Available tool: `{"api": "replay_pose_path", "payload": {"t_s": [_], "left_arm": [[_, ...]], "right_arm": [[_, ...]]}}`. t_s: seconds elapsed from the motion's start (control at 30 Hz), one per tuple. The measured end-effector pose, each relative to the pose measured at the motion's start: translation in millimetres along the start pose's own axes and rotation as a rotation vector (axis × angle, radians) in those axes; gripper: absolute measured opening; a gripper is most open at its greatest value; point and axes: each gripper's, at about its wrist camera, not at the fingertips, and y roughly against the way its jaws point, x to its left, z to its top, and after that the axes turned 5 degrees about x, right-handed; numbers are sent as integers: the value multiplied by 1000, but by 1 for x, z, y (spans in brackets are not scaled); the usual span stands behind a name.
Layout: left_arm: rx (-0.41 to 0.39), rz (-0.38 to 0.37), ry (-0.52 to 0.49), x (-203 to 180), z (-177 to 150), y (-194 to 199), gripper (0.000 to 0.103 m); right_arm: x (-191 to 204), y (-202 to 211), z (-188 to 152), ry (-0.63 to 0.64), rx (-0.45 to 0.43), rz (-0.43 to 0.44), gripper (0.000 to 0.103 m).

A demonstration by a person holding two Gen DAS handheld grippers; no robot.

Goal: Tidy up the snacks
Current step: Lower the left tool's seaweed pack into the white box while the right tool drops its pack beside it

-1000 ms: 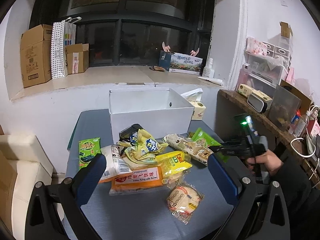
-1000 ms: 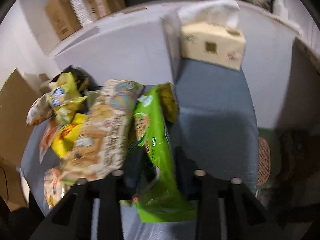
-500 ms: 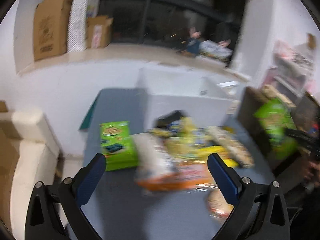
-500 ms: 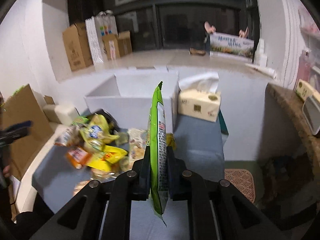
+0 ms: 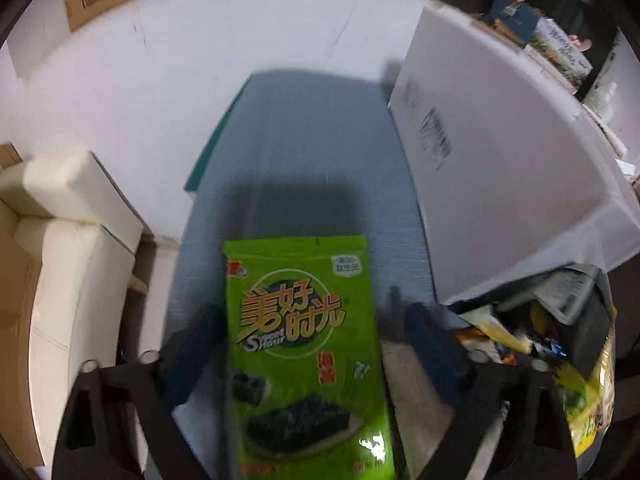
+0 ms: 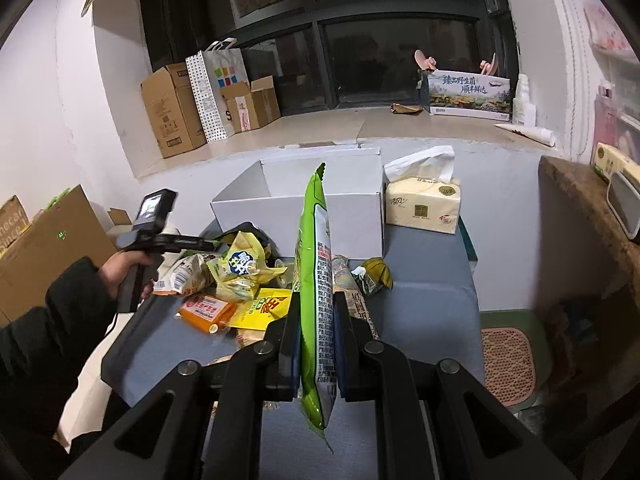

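Left tool (image 5: 312,344) points steeply down over a green seaweed snack packet (image 5: 304,360) lying flat, face up, on the grey tabletop (image 5: 312,152). Jaws are closing, packet between them; the left pad sits at the packet's left edge, the right pad stands a little off its right edge. No pinch yet.

Right tool (image 6: 316,336) is clamped on a second green snack bag (image 6: 316,280), held edge-on and upright above the tabletop, serrated top up. The grip sits low on the bag, most of it standing above the pads.

White box (image 6: 320,196) is open-topped at the far end of the tabletop, the likely destination. Its side wall (image 5: 500,184) rises just right of the seaweed packet in the left view. The loose snack pile (image 6: 236,280) lies in front of the box; a tissue pack (image 6: 422,206) stands beside it.

Doing the step well, as I judge it:
- A flat packet will tend to buckle or slide when squeezed across its width. Get the pads down to the tabletop and let it bow upward, or catch one edge.
- Centre the tool first; the right pad has further to travel, so the packet may be pushed sideways toward the box.
- Lift only once the pads bite.
- Right tool should clear the box rim before releasing; a tall bag held low may flop.
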Motion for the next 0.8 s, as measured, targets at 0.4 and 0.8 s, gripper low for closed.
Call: {"api": "replay_pose_path", "payload": {"t_s": [0.4, 0.8], "left_arm": [[-211, 26, -66, -2, -23, 67, 64], [-579, -222, -189, -55, -100, 219, 64]], "right_arm": [[13, -13, 2, 11, 11, 25, 13], [23, -28, 42, -27, -70, 55, 13]]}}
